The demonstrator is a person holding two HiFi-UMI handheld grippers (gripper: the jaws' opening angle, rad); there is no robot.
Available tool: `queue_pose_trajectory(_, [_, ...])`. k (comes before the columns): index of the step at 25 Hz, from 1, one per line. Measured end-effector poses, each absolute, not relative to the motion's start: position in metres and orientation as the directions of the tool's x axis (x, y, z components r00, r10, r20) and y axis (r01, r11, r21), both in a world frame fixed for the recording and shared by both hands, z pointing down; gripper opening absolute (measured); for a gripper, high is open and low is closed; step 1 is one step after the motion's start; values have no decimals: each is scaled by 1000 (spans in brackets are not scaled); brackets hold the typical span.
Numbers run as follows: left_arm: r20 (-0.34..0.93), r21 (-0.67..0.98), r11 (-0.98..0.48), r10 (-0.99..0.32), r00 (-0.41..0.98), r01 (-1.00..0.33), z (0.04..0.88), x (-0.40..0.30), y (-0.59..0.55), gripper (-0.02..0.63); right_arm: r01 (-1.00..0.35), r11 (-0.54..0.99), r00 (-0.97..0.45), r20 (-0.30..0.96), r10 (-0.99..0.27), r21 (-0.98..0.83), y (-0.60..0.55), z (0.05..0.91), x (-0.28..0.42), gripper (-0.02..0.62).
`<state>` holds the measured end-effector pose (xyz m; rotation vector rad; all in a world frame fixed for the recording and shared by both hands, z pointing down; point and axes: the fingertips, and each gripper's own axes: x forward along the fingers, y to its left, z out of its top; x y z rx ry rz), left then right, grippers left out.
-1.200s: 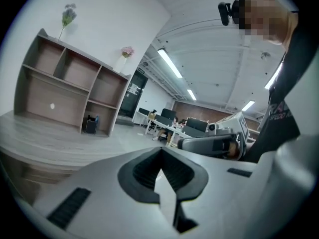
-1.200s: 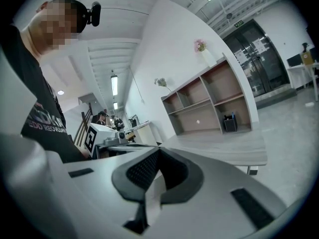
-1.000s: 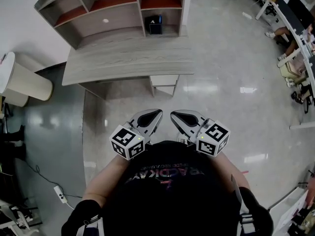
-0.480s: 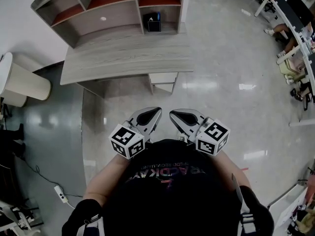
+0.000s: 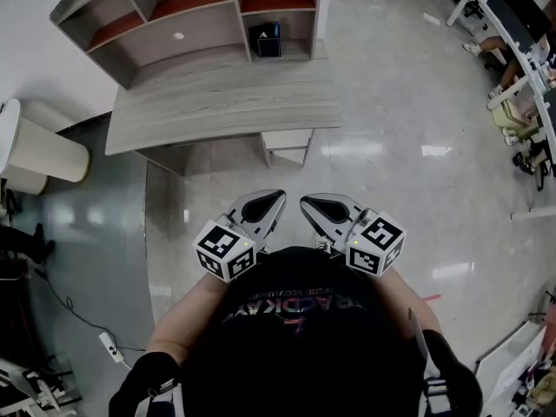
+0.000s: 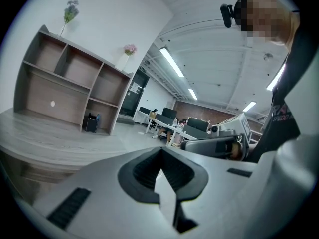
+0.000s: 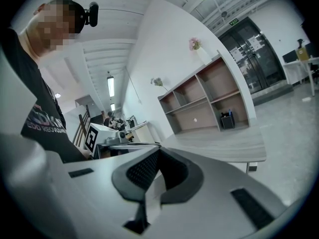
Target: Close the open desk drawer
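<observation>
A grey wooden desk [image 5: 221,102] with a shelf unit on it stands at the top of the head view. A pale drawer [image 5: 288,140] sticks out from under its front edge, on the right. My left gripper [image 5: 277,199] and right gripper [image 5: 305,203] are held side by side close to the person's chest, well short of the desk. Both are shut with nothing between the jaws. In the left gripper view the shut left gripper [image 6: 160,152] points past the desk top [image 6: 45,139]. The right gripper view shows the right gripper [image 7: 158,151] shut, with the desk [image 7: 224,144] beyond it.
A small black box [image 5: 265,39] sits in a lower shelf compartment. A white cylinder-shaped stand [image 5: 39,150] is left of the desk, and a power strip [image 5: 109,346] with a cable lies on the dark floor. People sit at office desks [image 5: 517,55] at the far right.
Both grippers have stayed where they were, shut. Only the head view has drifted a little, so the desk sits slightly further left.
</observation>
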<state>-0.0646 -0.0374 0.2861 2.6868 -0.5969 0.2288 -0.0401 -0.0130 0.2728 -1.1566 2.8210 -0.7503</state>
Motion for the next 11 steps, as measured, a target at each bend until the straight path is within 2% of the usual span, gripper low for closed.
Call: queue_pose_trajectory(11, [245,329,-851,-343,907,-411,287,-55,-41,11,-679,593,-708,174,-684,-434,-17,274,-33,17])
